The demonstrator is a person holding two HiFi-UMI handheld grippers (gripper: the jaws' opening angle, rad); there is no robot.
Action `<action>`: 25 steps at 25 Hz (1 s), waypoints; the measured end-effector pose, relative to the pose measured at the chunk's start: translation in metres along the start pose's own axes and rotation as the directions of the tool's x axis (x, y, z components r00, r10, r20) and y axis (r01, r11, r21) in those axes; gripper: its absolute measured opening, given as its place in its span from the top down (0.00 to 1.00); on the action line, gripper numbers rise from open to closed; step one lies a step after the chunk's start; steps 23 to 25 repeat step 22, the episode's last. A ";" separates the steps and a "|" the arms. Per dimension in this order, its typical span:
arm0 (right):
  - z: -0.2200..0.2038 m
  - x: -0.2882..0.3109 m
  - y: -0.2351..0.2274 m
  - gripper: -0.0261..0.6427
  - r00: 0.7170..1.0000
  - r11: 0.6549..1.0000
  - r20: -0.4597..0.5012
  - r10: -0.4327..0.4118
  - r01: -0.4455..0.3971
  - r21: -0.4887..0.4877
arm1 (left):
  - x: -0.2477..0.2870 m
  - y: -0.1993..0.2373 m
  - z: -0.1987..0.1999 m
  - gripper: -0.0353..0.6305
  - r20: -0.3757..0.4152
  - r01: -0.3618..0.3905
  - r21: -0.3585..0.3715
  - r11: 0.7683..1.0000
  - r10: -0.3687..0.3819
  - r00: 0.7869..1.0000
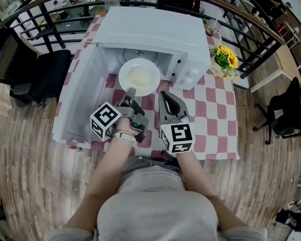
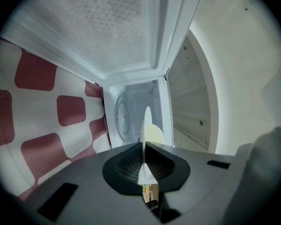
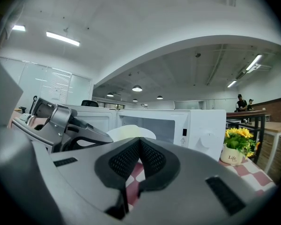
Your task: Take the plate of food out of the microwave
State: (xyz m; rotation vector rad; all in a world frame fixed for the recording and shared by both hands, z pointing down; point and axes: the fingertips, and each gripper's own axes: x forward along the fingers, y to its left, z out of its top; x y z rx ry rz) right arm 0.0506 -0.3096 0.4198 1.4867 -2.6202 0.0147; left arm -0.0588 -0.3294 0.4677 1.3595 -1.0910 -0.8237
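A white plate of pale food (image 1: 139,77) hangs level at the mouth of the white microwave (image 1: 155,31), mostly out over the checked table. My left gripper (image 1: 131,91) is shut on the plate's near rim. In the left gripper view the plate (image 2: 145,125) shows edge-on, pinched between the dark pads of the left gripper (image 2: 144,149), with the microwave cavity (image 2: 131,111) behind. My right gripper (image 1: 163,95) is to the right of the plate, shut and empty. The right gripper (image 3: 139,142) view shows the plate (image 3: 131,132) and the microwave (image 3: 192,125) beyond it.
The microwave door (image 1: 83,94) stands swung open on the left, reaching the table's front edge. A small pot of yellow flowers (image 1: 224,59) sits right of the microwave. A black chair (image 1: 42,77) stands left of the red-and-white checked table (image 1: 215,119). Railings run behind.
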 end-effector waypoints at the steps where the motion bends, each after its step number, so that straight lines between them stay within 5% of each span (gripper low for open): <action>1: 0.001 -0.001 0.001 0.93 1.000 1.000 0.002 0.001 -0.001 -0.002 | -0.002 -0.001 -0.001 0.93 0.002 0.001 -0.001 1.000 -0.001 1.000; 25: 0.009 -0.019 0.008 0.93 1.000 0.999 0.017 0.020 -0.019 -0.030 | -0.020 -0.016 -0.017 0.93 0.007 0.033 -0.010 0.999 -0.033 0.999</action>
